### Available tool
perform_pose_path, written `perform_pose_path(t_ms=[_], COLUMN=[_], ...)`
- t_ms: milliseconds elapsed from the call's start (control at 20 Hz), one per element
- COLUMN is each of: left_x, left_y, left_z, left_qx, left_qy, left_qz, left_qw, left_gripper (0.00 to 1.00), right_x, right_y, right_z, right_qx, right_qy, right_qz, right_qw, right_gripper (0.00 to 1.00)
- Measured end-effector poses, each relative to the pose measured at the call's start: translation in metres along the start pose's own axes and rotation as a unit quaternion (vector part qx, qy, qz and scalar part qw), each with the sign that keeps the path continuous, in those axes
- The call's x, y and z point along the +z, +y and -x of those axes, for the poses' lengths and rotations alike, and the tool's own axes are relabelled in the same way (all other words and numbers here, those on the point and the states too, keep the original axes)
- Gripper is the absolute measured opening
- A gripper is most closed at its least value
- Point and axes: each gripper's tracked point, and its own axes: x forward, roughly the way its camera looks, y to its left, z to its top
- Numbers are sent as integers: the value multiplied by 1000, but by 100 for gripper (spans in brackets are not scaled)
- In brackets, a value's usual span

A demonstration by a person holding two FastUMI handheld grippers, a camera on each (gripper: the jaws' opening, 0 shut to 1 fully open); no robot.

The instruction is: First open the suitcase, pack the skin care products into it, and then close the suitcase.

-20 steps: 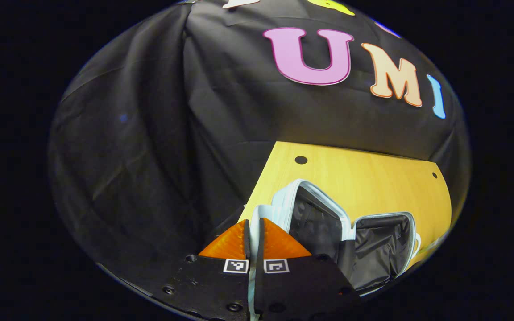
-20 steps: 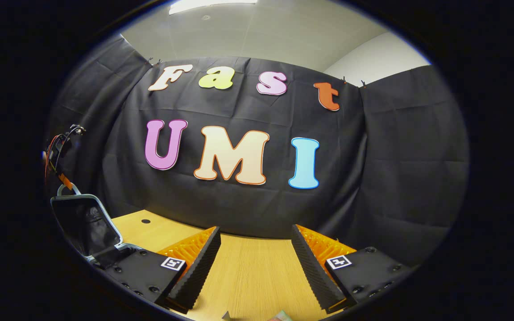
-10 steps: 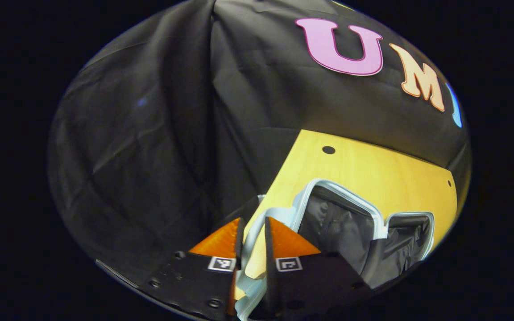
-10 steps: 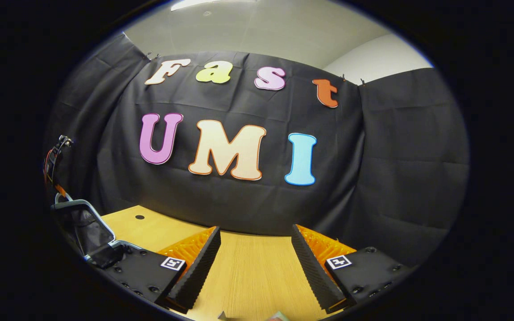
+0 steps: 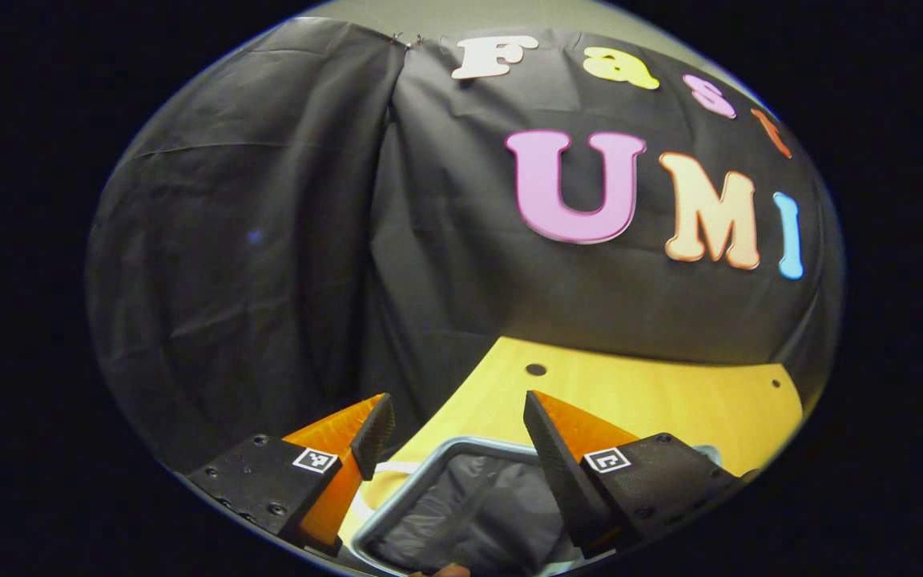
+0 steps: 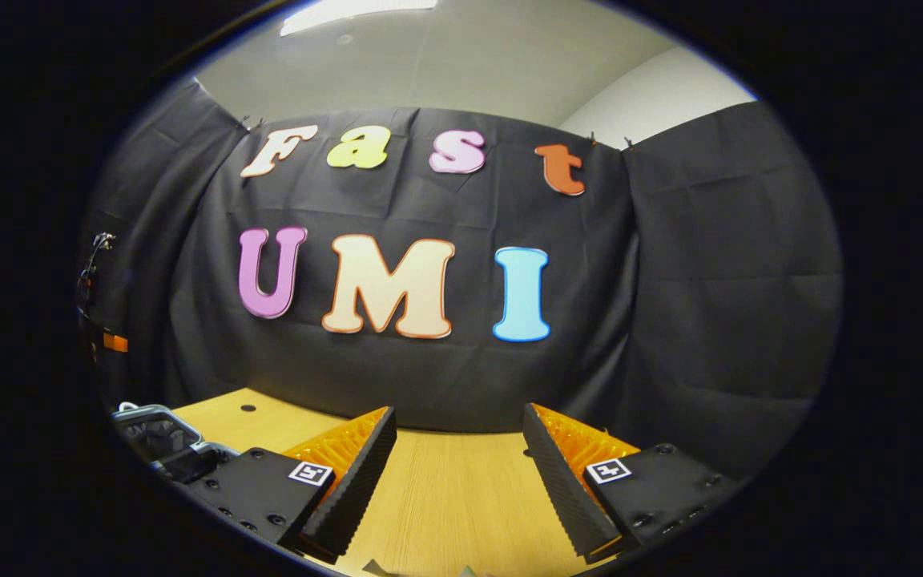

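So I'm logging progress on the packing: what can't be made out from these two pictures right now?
- Suitcase, left gripper view: lower part cut off by the edge and the left gripper; contents unclear.
- Suitcase, right gripper view: small at the edge, partly behind the right gripper.
- Scraps at the bottom edge, right gripper view: cut off, unidentifiable.

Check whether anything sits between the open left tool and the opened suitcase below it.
Nothing visible does. The left tool hangs open directly above the pale-rimmed, black-lined suitcase on the yellow wooden table, with clear space between them.
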Motion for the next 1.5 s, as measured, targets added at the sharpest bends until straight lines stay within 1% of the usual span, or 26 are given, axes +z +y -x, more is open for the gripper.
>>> perform_pose_path(t_ms=[100,150,250,400,450,500,600,700,900,1100,1200,1300,1450,1500], left_x=[9,12,14,9,8,7,-3,-12,-33,-63,-82,-103,-134,-143], left_y=[-29,-40,-68,-120,-138,-155,-192,-224,-281,-330,-353,-376,-415,-424], left_z=[15,24,42,58,65,72,85,96,121,141,149,157,174,179], left_qx=[-14,-16,-37,-65,-74,-85,-112,-130,-162,-195,-216,-239,-285,-297], left_qy=[-22,-28,-38,-38,-37,-38,-32,-28,-27,-10,1,18,44,49], left_qz=[16,21,23,6,-1,-8,-24,-35,-37,-33,-31,-32,-25,-28], left_qw=[1000,999,998,997,997,996,993,991,986,980,976,970,957,953], left_gripper=[95,94,94,94,96,94,94,96,96,96,94,96,94,94], right_x=[4,5,4,3,0,0,-3,-10,-19,-30,-34,-40,-43,-44], right_y=[-13,-21,-31,-39,-46,-54,-62,-67,-82,-88,-88,-88,-83,-79], right_z=[-2,-2,0,3,2,3,6,9,12,20,25,28,33,36], right_qx=[1,0,10,41,43,44,51,66,87,105,118,129,149,162], right_qy=[-11,-14,-13,-10,-7,-6,-4,1,3,10,10,17,21,23], right_qz=[-7,-8,-12,-23,-21,-19,-24,-22,-12,-15,-5,3,4,3], right_qw=[1000,1000,1000,999,999,999,998,998,996,994,993,991,989,986], right_gripper=[100,98,99,98,98,98,99,98,98,98,99,99,99,99])
